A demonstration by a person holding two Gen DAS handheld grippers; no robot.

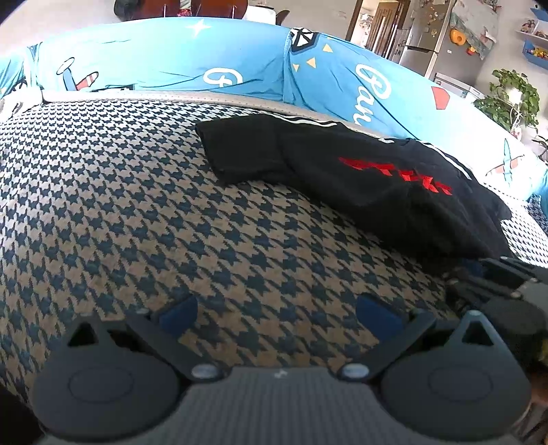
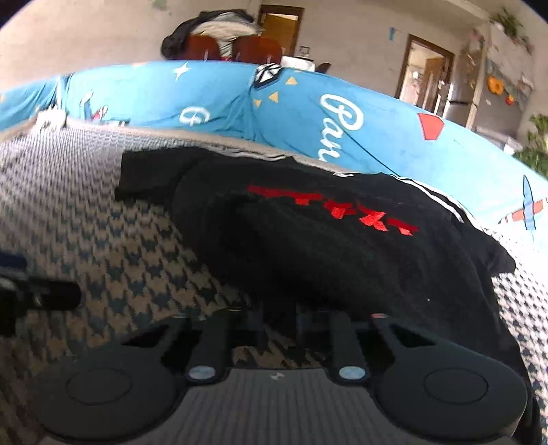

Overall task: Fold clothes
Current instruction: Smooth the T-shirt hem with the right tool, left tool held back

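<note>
One black garment (image 1: 359,178) on houndstooth cover (image 1: 137,205), left hand-held gripper (image 1: 277,313) agape and empty, right hand-held gripper (image 2: 281,323) pinching its hem.

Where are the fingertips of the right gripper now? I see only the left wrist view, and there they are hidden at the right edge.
Observer: In the right wrist view the right gripper is at the near hem of the black shirt, below the red print. Its jaws are nearly together and seem to pinch the hem.
Operator: Does the cloth cover the fingertips?
Observer: Yes, the hem hangs over them; the houndstooth cover shows just beneath.
Operator: Is more laundry waiting?
Observer: A heap of dark and grey clothes lies on the chair backs behind the blue cover.
</note>
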